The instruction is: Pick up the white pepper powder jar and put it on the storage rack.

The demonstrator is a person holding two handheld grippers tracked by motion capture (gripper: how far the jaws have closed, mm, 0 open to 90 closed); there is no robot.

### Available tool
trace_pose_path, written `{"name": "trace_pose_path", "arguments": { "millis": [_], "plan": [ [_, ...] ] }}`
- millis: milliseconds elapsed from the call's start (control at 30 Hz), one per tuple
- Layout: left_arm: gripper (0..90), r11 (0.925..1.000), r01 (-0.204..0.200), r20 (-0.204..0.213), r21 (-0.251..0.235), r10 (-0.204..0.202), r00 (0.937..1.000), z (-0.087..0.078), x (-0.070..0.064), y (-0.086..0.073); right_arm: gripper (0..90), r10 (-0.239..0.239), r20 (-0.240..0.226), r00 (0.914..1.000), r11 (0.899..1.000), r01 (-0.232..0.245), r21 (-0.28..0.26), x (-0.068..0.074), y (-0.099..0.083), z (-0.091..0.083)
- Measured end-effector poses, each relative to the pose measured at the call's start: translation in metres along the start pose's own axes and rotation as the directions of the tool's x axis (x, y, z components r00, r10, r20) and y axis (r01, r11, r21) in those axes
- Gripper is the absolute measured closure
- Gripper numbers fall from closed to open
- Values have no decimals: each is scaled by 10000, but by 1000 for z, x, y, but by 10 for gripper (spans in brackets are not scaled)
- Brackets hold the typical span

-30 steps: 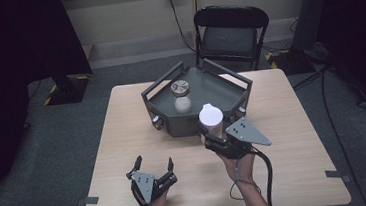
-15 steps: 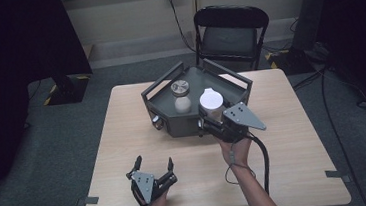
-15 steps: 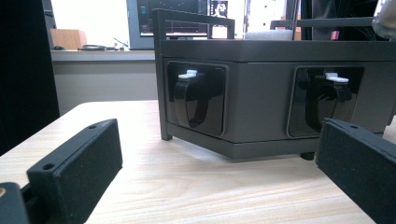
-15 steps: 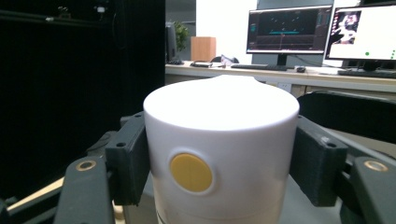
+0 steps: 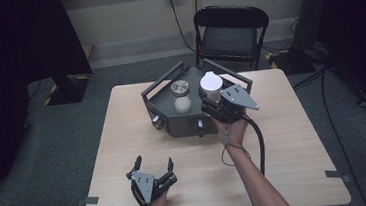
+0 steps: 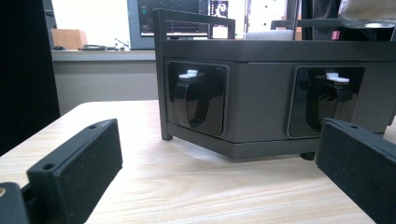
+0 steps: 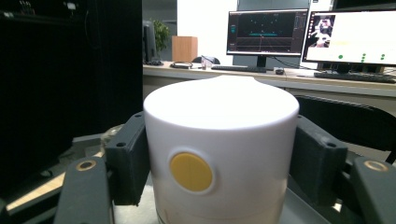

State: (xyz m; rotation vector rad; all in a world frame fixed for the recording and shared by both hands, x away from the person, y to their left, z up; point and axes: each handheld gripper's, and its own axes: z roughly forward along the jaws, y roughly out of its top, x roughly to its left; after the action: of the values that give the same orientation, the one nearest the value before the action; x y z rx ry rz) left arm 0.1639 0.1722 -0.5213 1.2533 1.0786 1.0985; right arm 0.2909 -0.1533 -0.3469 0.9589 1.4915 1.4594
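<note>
The right gripper (image 5: 214, 99) is travelling forward across the counter (image 5: 294, 138), away from the person, carrying the white container (image 5: 211, 83) clamped between its fingers (image 7: 125, 158). A second ago it was hanging near the front edge of the dark tray (image 5: 183, 125); now it is reaching over the tray's right part, with the container just right of the two small jars (image 5: 181, 96) inside. The forearm (image 5: 249, 170) is stretching out further.
</note>
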Motion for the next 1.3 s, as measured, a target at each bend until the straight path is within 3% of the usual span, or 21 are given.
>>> {"name": "trace_pose_path", "arguments": {
  "millis": [667, 933, 1033, 1300],
  "plan": [
    [0, 10000, -2, 12, 3, 2, 10000, 0, 0, 0, 302, 105, 397, 9992, 9988, -124, 477, 0, -6, 43],
    [0, 10000, -1, 14, 3, 1, 10000, 0, 0, 0, 302, 335, 531, 9980, 9971, -370, 672, -3, -10, 46],
    [0, 10000, -1, 14, 5, 1, 10000, 0, 0, 0, 302, 135, 562, 9983, 9974, -174, 698, 0, -12, 46],
    [0, 10000, -2, 13, 3, 2, 10000, 0, 0, 0, 302, 130, 652, 9978, 9972, -177, 721, 3, -13, 43]
  ]
}}
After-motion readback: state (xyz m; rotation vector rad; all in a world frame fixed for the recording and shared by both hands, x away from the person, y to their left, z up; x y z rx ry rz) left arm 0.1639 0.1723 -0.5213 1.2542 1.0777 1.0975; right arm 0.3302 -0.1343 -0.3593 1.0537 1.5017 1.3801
